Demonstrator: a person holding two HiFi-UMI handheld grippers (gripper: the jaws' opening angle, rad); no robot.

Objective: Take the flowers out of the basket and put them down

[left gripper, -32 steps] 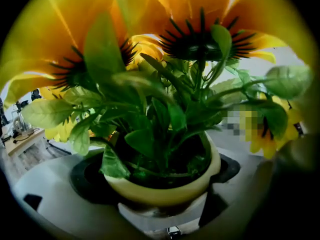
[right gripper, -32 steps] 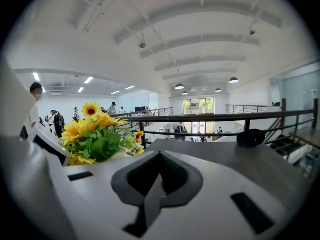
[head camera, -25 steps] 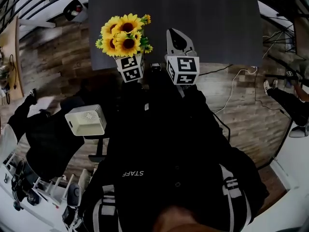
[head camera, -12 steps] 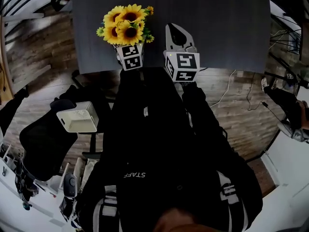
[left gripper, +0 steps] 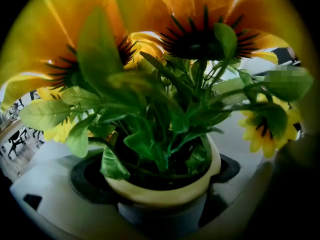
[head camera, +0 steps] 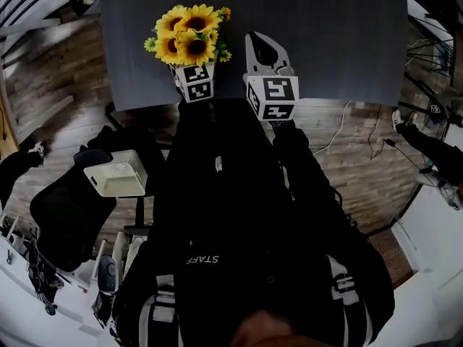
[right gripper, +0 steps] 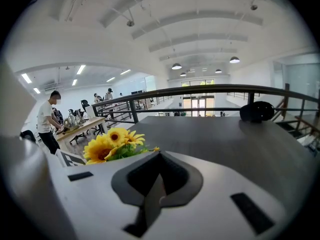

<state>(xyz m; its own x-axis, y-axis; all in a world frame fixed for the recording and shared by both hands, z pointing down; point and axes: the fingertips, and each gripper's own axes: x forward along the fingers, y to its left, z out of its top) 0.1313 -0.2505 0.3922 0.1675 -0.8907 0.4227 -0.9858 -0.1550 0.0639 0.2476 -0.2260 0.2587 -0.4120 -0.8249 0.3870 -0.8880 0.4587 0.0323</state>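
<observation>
1. Our left hand-held gripper (left gripper: 157, 178) has its jaws spread wide and clamped on the cream flowerpot (left gripper: 167, 198), with a pad against each side.
2. Our right hand-held gripper (right gripper: 156, 184) is just beside it, closed and empty.
3. The sunflowers (head camera: 187, 38) now stand over the grey tabletop (head camera: 333, 42). A second ago they were at its near edge, and since then they have barely moved.
4. No basket is in view, so we judge the lift-out done. What remains is lowering and releasing; we cannot tell whether the pot touches down yet.
</observation>
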